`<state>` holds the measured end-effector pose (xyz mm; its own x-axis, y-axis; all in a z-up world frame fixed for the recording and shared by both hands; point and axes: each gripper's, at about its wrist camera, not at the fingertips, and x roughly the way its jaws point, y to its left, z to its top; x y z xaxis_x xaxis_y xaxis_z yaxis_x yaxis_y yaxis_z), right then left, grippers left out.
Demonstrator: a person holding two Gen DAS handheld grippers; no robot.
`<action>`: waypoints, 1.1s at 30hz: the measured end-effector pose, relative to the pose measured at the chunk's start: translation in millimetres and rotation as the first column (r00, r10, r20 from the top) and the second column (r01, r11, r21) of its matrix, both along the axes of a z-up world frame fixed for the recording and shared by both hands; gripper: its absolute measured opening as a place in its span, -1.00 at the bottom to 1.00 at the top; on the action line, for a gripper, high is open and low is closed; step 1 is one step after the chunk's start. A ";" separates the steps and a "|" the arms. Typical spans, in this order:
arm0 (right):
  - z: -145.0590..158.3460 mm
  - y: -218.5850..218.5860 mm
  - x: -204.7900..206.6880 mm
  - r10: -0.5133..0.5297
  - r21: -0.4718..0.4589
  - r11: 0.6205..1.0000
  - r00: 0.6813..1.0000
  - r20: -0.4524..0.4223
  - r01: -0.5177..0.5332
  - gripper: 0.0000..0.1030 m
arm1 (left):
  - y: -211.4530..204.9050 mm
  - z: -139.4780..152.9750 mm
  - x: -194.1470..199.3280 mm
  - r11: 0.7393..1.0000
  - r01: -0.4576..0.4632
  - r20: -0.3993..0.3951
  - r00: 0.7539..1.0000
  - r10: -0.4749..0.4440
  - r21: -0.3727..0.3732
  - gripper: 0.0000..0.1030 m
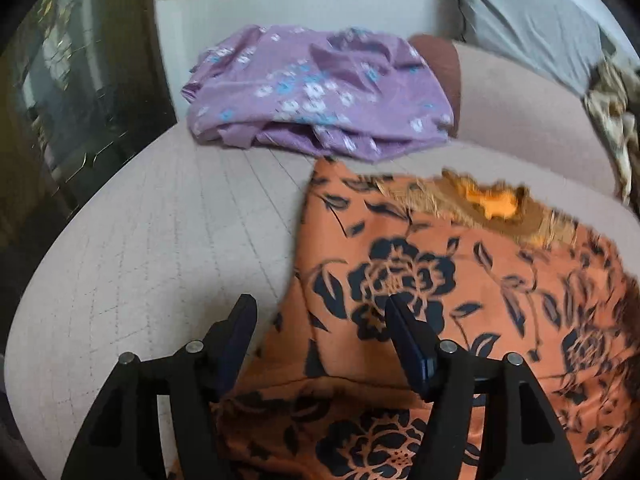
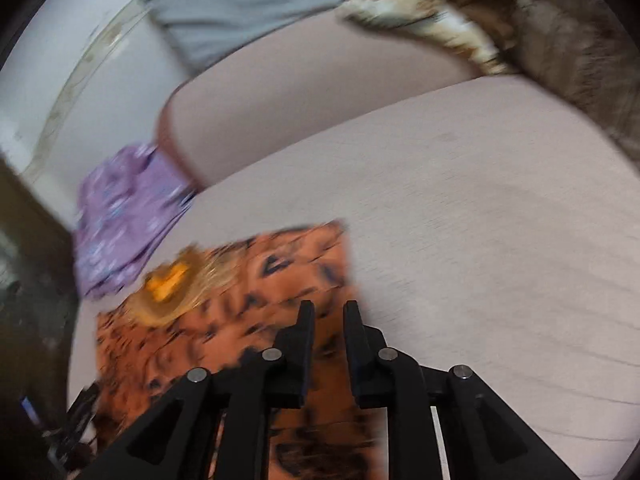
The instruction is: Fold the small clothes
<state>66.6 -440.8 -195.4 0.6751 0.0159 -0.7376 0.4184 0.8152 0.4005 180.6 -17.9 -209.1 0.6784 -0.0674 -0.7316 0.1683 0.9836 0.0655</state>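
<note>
Cabinet [image 1: 80,92] in left view, fur throw [image 2: 580,60] in right

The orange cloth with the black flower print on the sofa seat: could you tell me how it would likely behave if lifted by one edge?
The orange cloth with black flower print looks thin and lies in soft folds, so it would probably drape limply. It likely weighs little. Its faint sheen hints it may slip between pads.
</note>
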 end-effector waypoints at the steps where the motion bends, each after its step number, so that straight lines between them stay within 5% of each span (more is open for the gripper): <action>1: -5.6 11.6 10.1 0.048 0.002 0.999 0.999 -0.014 -0.047 -0.66 | -2.8 -5.6 2.8 1.000 0.002 -0.023 1.000 -0.002 0.016 0.31; 6: -48.7 44.5 45.6 0.123 -0.030 0.991 0.973 -0.195 -0.131 -0.65 | 6.7 -14.9 14.6 0.999 -0.031 -0.111 0.993 0.029 -0.022 0.58; 9: -40.2 53.6 45.4 0.121 -0.049 0.990 0.982 -0.148 -0.129 -0.66 | 16.2 -12.9 18.2 0.996 -0.060 -0.130 0.990 0.052 -0.065 0.61; 14: -14.5 95.3 43.3 0.284 -0.071 0.956 0.959 0.004 -0.283 -0.66 | 7.1 1.3 13.0 0.997 -0.024 -0.049 0.999 0.020 -0.075 0.61; 18: -34.9 125.3 58.3 0.373 -0.024 0.927 0.927 -0.034 -0.374 -0.65 | -7.9 -11.8 20.8 1.000 0.002 -0.092 0.996 0.000 0.016 0.61; 20: -53.9 132.7 67.9 0.365 -0.031 0.929 0.926 -0.096 -0.369 -0.68 | -4.5 -18.4 25.4 1.000 -0.009 -0.122 0.992 0.009 -0.006 0.65; 30: -22.2 106.3 56.8 0.271 -0.042 0.962 0.963 0.013 -0.270 -0.66 | 15.0 -10.3 30.9 0.996 -0.075 -0.101 0.993 0.069 -0.055 0.65; 33: -38.2 77.9 55.0 0.174 -0.021 0.984 0.981 -0.086 -0.177 -0.66 | 25.1 -21.2 39.0 0.991 -0.112 -0.162 0.982 0.098 -0.079 0.70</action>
<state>121.6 -362.9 -233.7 0.5994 0.1070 -0.7933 0.2991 0.8893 0.3459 219.6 7.2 -230.3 0.5615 -0.0705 -0.8245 0.0656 0.9970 -0.0406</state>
